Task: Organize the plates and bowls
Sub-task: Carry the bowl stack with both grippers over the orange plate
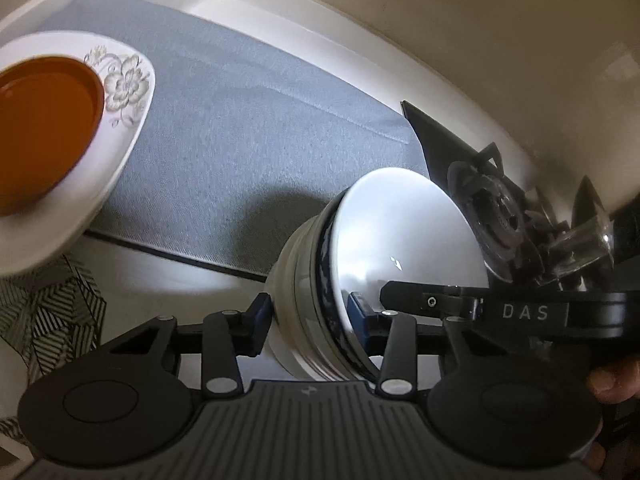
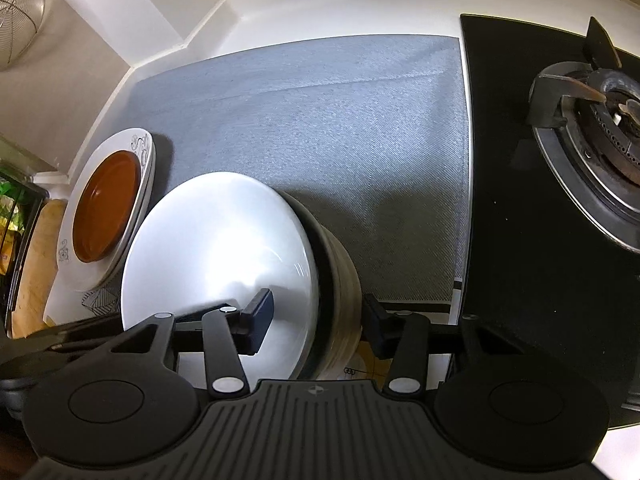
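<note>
Bowls point(image 1: 360, 264) stacked near the grey mat's point(image 1: 248, 120) front edge sit between the left gripper's point(image 1: 310, 312) pads, which straddle the rim; whether they press is unclear. The right view alone shows the stove burner point(image 2: 600, 136) and the right gripper point(image 2: 316, 316) likewise straddling the stack, grip unclear, with open mat beyond and an orange dish point(image 2: 106, 204) on plates point(image 2: 76, 264) at the left.

white counter point(image 2: 360, 4) | grey mat point(image 2: 320, 120) | gas hob point(image 2: 592, 136) | wall, perhaps cream point(image 1: 480, 20)
</note>
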{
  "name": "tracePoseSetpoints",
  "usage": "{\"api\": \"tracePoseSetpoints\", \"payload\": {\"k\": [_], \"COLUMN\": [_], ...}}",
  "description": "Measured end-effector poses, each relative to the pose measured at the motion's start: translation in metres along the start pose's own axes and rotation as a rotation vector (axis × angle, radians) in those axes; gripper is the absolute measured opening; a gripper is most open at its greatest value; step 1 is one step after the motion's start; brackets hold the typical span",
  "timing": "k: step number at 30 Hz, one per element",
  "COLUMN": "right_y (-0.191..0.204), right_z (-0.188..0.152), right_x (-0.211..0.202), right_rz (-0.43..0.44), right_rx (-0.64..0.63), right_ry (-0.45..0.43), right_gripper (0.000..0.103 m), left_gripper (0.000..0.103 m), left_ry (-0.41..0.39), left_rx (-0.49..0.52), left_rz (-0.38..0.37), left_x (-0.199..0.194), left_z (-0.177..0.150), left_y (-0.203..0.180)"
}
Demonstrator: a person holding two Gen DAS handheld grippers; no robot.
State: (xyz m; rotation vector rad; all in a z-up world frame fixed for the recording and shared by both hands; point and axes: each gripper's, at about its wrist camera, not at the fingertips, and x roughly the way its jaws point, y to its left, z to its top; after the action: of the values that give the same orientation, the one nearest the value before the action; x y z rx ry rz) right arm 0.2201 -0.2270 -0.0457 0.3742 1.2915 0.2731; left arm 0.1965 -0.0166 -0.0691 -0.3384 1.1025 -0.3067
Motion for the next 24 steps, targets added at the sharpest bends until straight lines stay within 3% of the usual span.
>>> {"api": "tracePoseSetpoints", "payload": {"k": [24], "right_y": [0.069], "right_z": [-0.001], "right_x": [0.023], "right_rz": [0.002], "right_rx": [-0.036], "right_ry": [-0.009], "right_gripper": [0.05], "left_gripper": [0.041], "left_ry": [-0.048], "left_rx": [0.054], "left_rz": [0.034], "left_x": [-0.031], "left_z": [0.014], "left_y": [0.059]}}
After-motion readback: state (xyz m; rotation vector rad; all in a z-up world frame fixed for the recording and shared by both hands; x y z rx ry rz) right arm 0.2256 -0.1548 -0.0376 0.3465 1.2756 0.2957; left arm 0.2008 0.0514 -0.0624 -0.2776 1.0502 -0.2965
